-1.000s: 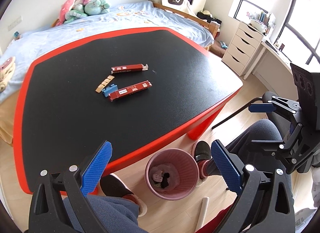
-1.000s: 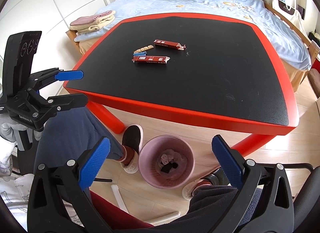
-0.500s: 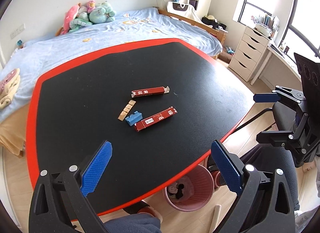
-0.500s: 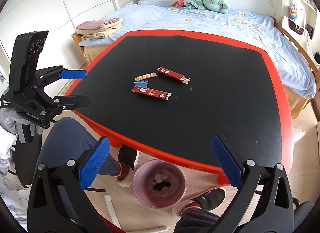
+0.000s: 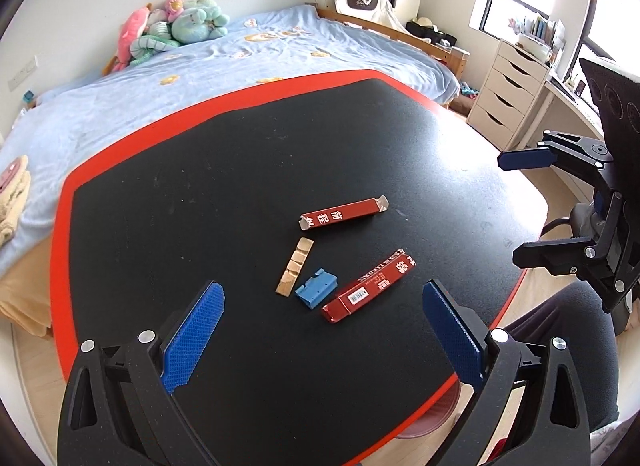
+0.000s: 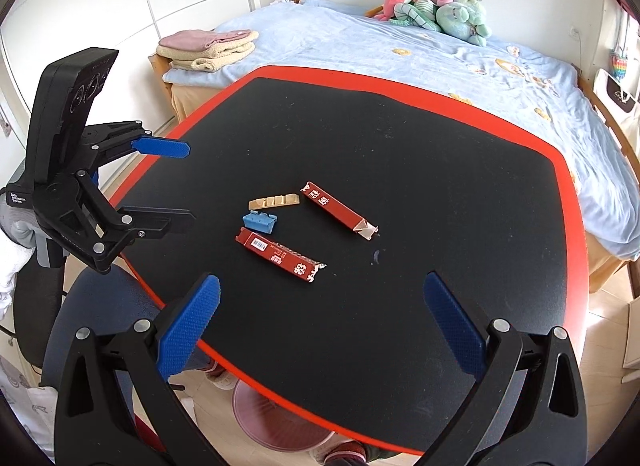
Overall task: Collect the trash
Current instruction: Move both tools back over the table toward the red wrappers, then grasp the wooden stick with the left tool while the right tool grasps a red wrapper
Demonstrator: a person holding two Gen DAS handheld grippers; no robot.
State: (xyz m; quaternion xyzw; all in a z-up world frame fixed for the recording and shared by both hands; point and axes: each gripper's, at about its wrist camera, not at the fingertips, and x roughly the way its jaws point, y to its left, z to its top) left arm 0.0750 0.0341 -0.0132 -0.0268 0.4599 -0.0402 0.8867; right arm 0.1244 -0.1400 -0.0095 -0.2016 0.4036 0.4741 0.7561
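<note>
Jaws on your left gripper (image 5: 322, 340) stand wide apart in the left wrist view, holding nothing and touching nothing, poised above the near part of the black table (image 5: 224, 169) with its red rim. Between and just beyond the blue pads you have four pieces of trash: two red boxes, one tan strip and one blue piece. The far red box (image 5: 343, 213) lies apart from the rest with its end flaps open. The near red box (image 5: 369, 291) lies beside the blue piece (image 5: 316, 288), and the tan strip (image 5: 295, 267) lies just left of that blue piece. Your right gripper (image 5: 532, 205) shows at the right edge, its fingers parted and empty. A sliver of the pink bin (image 5: 434, 418) peeks out under the near table edge.

From the right wrist view, your right gripper (image 6: 320, 326) is likewise spread wide, empty, above the table's near edge. The same four pieces lie ahead near the table's middle, clustered. Your left gripper (image 6: 176, 185) hangs at the left over the table's rim, fingers apart, gripping nothing. One pink bin sits on the floor beneath the table, partly hidden.
</note>
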